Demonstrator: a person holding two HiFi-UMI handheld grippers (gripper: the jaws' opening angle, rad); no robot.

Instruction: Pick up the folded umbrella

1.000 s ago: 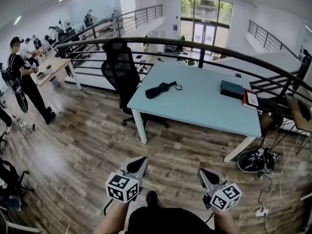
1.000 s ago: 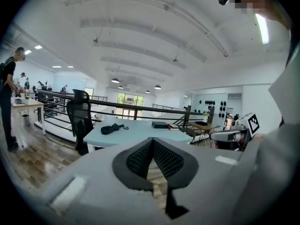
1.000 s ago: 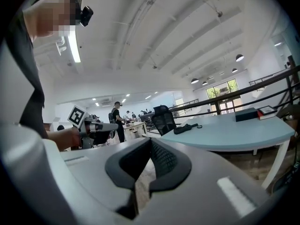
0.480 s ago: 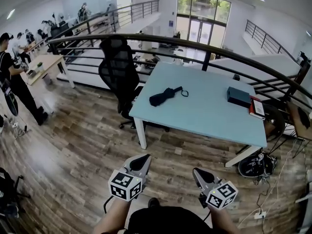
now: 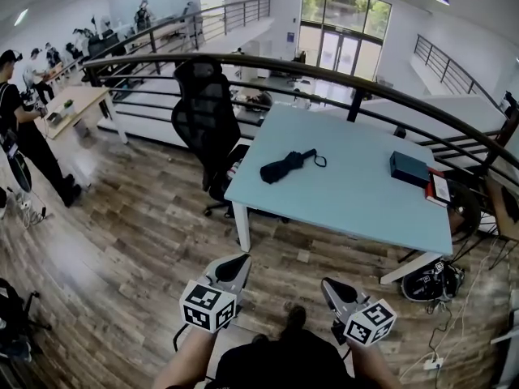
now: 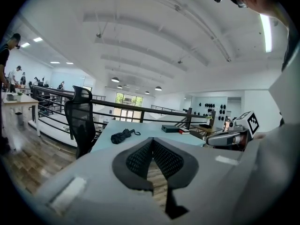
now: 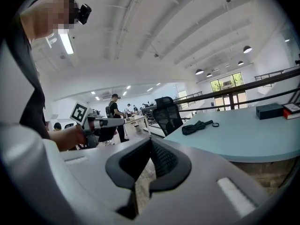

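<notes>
Left hand-held gripper [image 5: 241,259] and right hand-held gripper [image 5: 326,283] — both closed, empty; one folded umbrella [image 5: 285,166].

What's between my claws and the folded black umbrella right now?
Head view: only bare wood-plank floor, then the near strip of the pale blue table, bare up to the black folded umbrella.

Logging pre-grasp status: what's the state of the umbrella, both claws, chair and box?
folded umbrella: folded, lying on table, untouched
left claw: shut, empty
right claw: shut, empty
office chair: upright, unoccupied
dark box: flat on table
</notes>
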